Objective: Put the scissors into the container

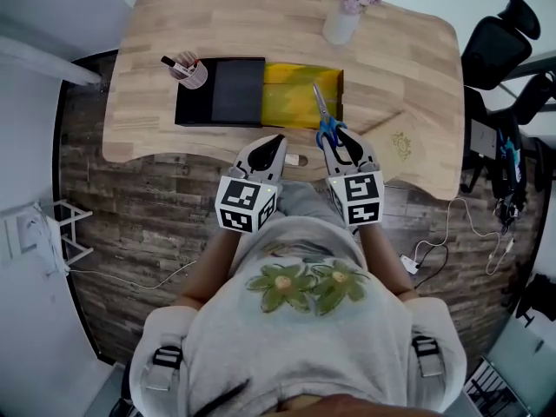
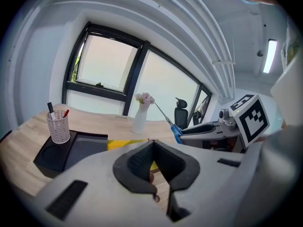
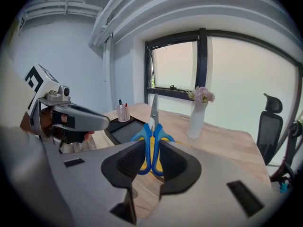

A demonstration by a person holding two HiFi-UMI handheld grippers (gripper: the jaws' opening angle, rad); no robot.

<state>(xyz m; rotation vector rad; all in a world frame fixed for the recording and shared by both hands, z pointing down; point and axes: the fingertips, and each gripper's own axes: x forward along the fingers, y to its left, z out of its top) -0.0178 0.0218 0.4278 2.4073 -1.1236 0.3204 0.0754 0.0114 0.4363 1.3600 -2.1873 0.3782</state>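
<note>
Blue-handled scissors (image 1: 324, 118) are held above the table's near edge, blades pointing away over the yellow container (image 1: 291, 94). My right gripper (image 1: 340, 142) is shut on their handles; in the right gripper view the scissors (image 3: 154, 111) stand upright between the pads. The yellow container forms the right part of a black desk organiser (image 1: 221, 91). My left gripper (image 1: 276, 144) hovers beside the right one at the table's front edge, shut with nothing in it. In the left gripper view the scissors (image 2: 171, 122) stick out of the right gripper (image 2: 203, 129).
A white mesh pen cup (image 1: 191, 72) stands on the organiser's left end. A white vase of pink flowers (image 1: 343, 20) sits at the back of the wooden table (image 1: 408, 68). A black office chair (image 1: 499, 46) stands to the right.
</note>
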